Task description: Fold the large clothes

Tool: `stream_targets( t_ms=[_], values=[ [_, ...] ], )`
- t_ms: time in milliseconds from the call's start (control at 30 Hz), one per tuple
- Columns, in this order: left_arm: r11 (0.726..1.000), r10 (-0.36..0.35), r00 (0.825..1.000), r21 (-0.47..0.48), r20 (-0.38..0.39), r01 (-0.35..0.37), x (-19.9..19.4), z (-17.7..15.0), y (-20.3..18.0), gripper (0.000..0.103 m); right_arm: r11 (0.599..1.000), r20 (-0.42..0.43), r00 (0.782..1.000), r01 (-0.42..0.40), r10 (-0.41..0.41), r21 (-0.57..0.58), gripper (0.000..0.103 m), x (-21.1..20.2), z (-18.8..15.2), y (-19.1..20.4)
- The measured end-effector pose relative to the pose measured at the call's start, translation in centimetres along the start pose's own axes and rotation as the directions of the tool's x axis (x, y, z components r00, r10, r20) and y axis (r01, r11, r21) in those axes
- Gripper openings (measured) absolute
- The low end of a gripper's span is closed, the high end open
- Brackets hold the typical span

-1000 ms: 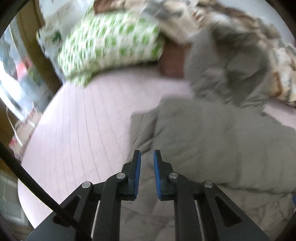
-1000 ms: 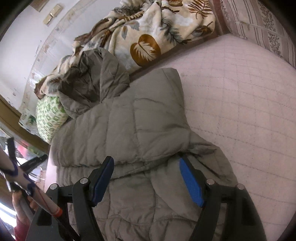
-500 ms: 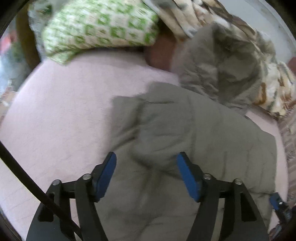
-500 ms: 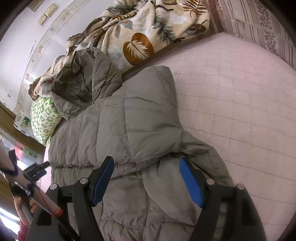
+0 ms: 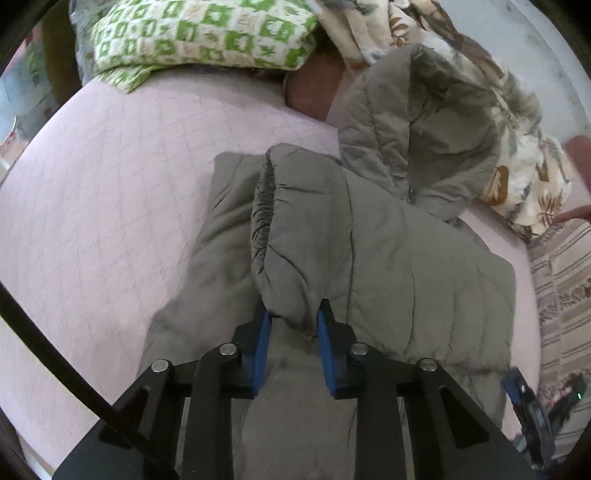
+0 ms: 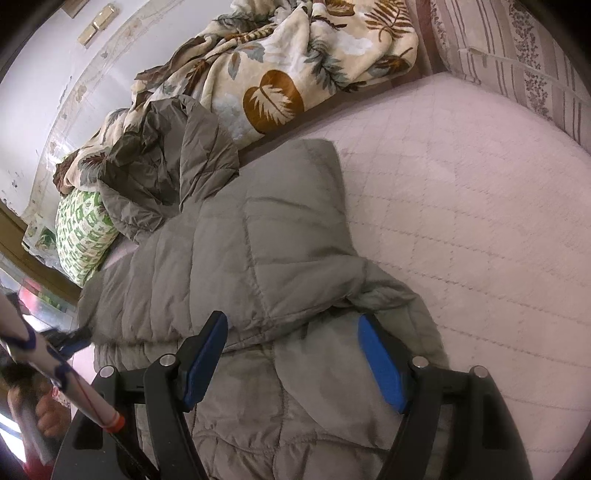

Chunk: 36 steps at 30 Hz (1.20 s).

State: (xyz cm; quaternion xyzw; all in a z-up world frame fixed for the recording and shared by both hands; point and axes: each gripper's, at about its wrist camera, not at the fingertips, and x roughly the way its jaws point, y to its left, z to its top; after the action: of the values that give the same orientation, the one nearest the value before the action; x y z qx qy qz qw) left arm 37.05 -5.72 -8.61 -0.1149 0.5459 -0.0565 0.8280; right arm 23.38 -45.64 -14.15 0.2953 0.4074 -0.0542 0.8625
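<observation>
Nearest in the left wrist view, the left gripper [image 5: 291,325] has its blue pads narrowed onto a bunched fold of the grey padded jacket [image 5: 369,266], pinching the sleeve [image 5: 295,229] near its lower end; the sleeve's gathered cuff points away from the jaws toward the far edge of the bed [image 5: 92,206]. In the right wrist view, the right gripper [image 6: 295,354] stands wide open above the jacket's near part, holding nothing, with a folded-over panel of quilting lying just ahead between its pads. The jacket lies on the pink quilted bed, its long axis running from the near edge up to the hood [image 6: 177,162], which rests crumpled against the leaf-print blanket [image 6: 280,74] at the far edge. A green patterned pillow [image 5: 199,33] sits in the far left corner. Judging from this, the left hand is the one placed to carry the sleeve across the body, toward the right gripper's side.
</observation>
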Motion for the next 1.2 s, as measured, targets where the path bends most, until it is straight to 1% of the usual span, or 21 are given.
stream_targets(
  t_ms=[100,233,267,333,433,467,500,533,600,667,700,733,800,833,900,933,967,1033,1100,1133,1200],
  values=[
    [1.0,-0.002,0.999,-0.018,-0.045,0.001,0.3,-1.4,1.3,0.024,1.0,0.008,1.0,0.0,0.0,0.013,0.079,-0.5,0.0,-0.4],
    [0.999,0.039,0.996,-0.021,-0.085,-0.041,2.6,-2.7,2.0,0.027,1.0,0.028,0.999,0.018,-0.019,0.012,0.079,-1.1,-0.2,-0.4],
    [0.998,0.052,0.995,-0.017,-0.085,-0.054,2.9,-3.0,1.9,0.028,0.999,0.043,0.999,0.033,-0.033,0.011,0.079,-1.3,-0.2,-0.4],
    [0.996,0.089,0.993,-0.006,-0.082,-0.09,3.3,-3.2,1.7,0.035,0.997,0.091,0.993,0.076,-0.076,0.005,0.079,-2.1,-0.2,-0.1],
    [0.991,0.132,0.989,0.036,-0.061,-0.13,3.3,-3.2,0.8,0.038,0.995,0.164,0.982,0.096,-0.093,-0.008,0.079,-3.0,0.1,0.6],
    [0.988,0.149,0.987,0.056,-0.054,-0.146,3.2,-3.2,0.6,0.039,0.996,0.173,0.981,0.09,-0.087,-0.014,0.079,-2.9,0.2,0.8],
    [0.982,0.173,0.984,0.078,-0.043,-0.17,2.9,-3.2,0.3,0.043,0.996,0.169,0.982,0.084,-0.079,-0.025,0.079,-2.4,0.2,1.3],
    [0.98,0.183,0.983,0.089,-0.034,-0.18,2.8,-3.2,0.1,0.044,0.995,0.155,0.984,0.093,-0.086,-0.039,0.079,-1.7,0.1,1.6],
    [0.976,0.194,0.981,0.108,-0.025,-0.19,2.5,-3.2,-0.2,0.044,0.986,0.131,0.981,0.151,-0.14,-0.077,0.079,0.0,-0.1,2.3],
    [0.976,0.192,0.981,0.107,-0.025,-0.188,2.0,-3.3,0.1,0.045,0.964,0.101,0.967,0.243,-0.232,-0.109,0.078,2.0,-0.4,2.5],
    [0.977,0.188,0.982,0.105,-0.025,-0.184,1.6,-3.5,0.1,0.045,0.952,0.066,0.959,0.282,-0.276,-0.118,0.076,3.1,-0.6,2.4],
    [0.977,0.189,0.982,0.105,-0.025,-0.185,1.5,-3.6,0.0,0.045,0.943,0.024,0.95,0.312,-0.311,-0.119,0.074,3.8,-0.7,2.1],
    [0.976,0.194,0.981,0.109,-0.017,-0.191,0.6,-4.1,0.0,0.045,0.928,-0.029,0.934,0.35,-0.357,-0.127,0.073,4.3,-1.0,1.6],
    [0.974,0.197,0.98,0.116,-0.009,-0.195,0.4,-4.2,-0.2,0.045,0.911,-0.038,0.917,0.387,-0.396,-0.143,0.073,4.3,-1.1,1.7],
    [0.967,0.213,0.977,0.14,0.022,-0.213,-0.8,-4.9,-0.5,0.045,0.864,-0.032,0.875,0.47,-0.483,-0.18,0.064,4.4,-1.5,1.7],
    [0.963,0.217,0.975,0.152,0.037,-0.22,-1.4,-5.2,-0.5,0.045,0.854,-0.029,0.867,0.484,-0.498,-0.189,0.065,4.4,-1.7,1.5],
    [0.959,0.223,0.973,0.167,0.056,-0.229,-2.0,-5.5,-0.7,0.045,0.855,-0.026,0.868,0.482,-0.495,-0.192,0.064,4.2,-1.9,1.3],
    [0.943,0.246,0.963,0.204,0.108,-0.263,-3.2,-6.3,-1.2,0.047,0.865,-0.002,0.882,0.461,-0.471,-0.199,0.065,3.4,-2.0,1.2],
    [0.918,0.273,0.947,0.246,0.171,-0.309,-3.9,-7.1,-2.0,0.051,0.881,0.025,0.897,0.439,-0.441,-0.175,0.065,2.1,-2.0,0.9],
    [0.908,0.282,0.94,0.262,0.194,-0.327,-4.1,-7.3,-2.3,0.055,0.887,0.044,0.901,0.432,-0.431,-0.161,0.065,1.5,-2.0,0.9],
    [0.888,0.303,0.926,0.285,0.226,-0.36,-3.8,-7.7,-3.0,0.057,0.892,0.114,0.904,0.426,-0.413,-0.149,0.066,-0.1,-1.8,1.2]
  ],
)
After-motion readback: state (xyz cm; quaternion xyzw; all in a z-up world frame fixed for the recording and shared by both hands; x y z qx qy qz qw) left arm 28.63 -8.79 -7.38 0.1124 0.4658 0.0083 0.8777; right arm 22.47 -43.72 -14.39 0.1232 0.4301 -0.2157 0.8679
